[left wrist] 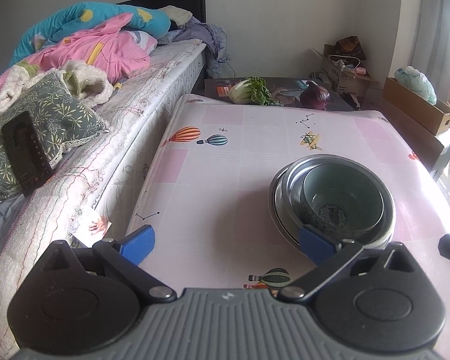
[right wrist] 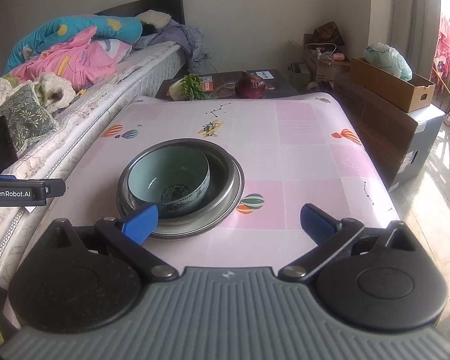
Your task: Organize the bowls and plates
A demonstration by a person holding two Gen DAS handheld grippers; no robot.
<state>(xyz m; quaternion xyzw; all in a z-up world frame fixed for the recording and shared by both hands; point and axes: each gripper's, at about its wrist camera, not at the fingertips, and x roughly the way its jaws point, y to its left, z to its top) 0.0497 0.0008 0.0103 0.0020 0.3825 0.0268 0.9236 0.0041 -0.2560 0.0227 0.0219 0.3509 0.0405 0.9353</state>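
Both the left claw (left wrist: 227, 241) and right claw (right wrist: 228, 221) are held wide apart, grasping nothing. The celadon bowl (right wrist: 168, 180) is nested in steel bowls (right wrist: 225, 174) mid-worktop (right wrist: 309, 138), at the right claw's 11 o'clock.

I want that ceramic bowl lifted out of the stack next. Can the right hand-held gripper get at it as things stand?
Probably yes. The right hand-held gripper is open, the ceramic bowl sits topmost in the steel bowls, and nothing covers its rim.
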